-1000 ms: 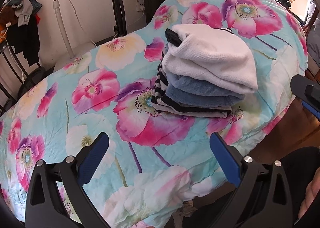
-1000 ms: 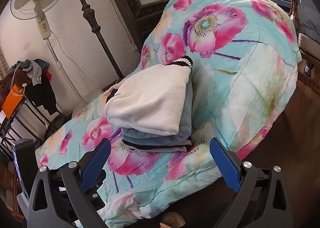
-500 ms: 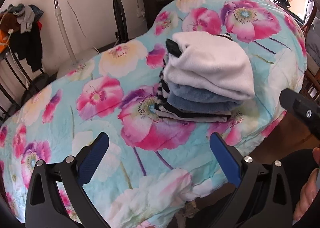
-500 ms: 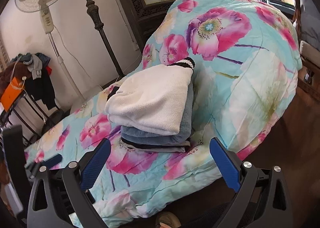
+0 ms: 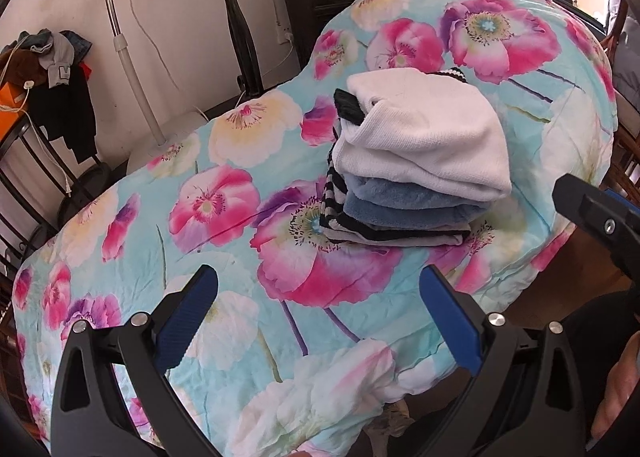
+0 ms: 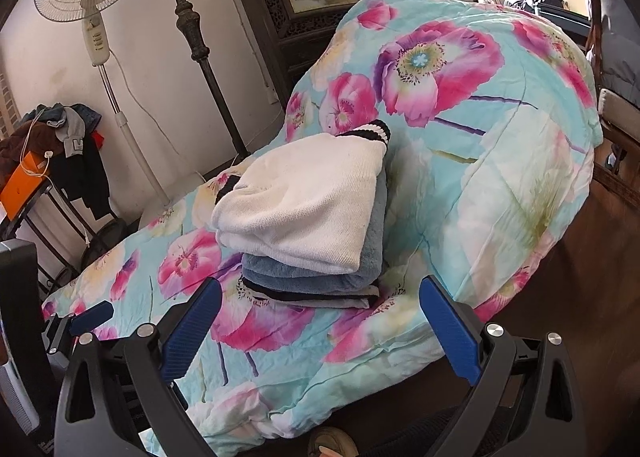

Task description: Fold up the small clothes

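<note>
1. Both grippers, left gripper (image 5: 318,313) and right gripper (image 6: 320,317), hang with jaws spread wide and empty.
2. Folded clothes stack (image 5: 416,161) sits on the floral quilt (image 5: 240,161), white garment (image 6: 304,209) topmost.
3. Bottom layers look striped, perhaps grey beneath.

Both wrist cameras looked forward between widely spread gripper fingers, from near the bed's (image 5: 224,253) front edge. The left view sat farther left. Both shared the stack of folded clothes (image 5: 416,161) (image 6: 308,217) and floral quilt (image 6: 500,161).
</note>
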The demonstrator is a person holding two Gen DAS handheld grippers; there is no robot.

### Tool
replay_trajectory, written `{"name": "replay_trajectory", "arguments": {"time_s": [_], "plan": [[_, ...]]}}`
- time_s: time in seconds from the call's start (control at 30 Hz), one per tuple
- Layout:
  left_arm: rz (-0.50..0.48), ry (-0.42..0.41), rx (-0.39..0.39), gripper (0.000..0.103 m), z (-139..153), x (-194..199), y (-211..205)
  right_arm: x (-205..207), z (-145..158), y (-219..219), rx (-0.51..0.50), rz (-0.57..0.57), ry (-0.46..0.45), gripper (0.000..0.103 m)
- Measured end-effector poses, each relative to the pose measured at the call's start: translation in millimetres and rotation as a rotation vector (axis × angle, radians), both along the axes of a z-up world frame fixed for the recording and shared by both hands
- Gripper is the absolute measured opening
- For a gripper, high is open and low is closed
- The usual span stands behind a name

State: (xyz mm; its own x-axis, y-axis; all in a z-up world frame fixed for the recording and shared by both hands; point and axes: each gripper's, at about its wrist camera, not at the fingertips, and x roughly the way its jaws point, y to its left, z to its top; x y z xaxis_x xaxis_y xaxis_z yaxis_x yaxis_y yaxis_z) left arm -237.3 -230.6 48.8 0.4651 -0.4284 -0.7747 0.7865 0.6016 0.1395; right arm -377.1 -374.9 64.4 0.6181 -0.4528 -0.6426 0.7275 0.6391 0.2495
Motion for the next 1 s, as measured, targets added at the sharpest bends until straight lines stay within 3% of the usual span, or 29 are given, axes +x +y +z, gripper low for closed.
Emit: {"name": "replay_trajectory", "arguments": {"time_s": [1.0], "plan": [[0.002,0.006,-0.01,0.098,3.0,-0.5,-1.2,-1.6,0.7,2.6,-0.003,-0.005,-0.004,0.099]]}}
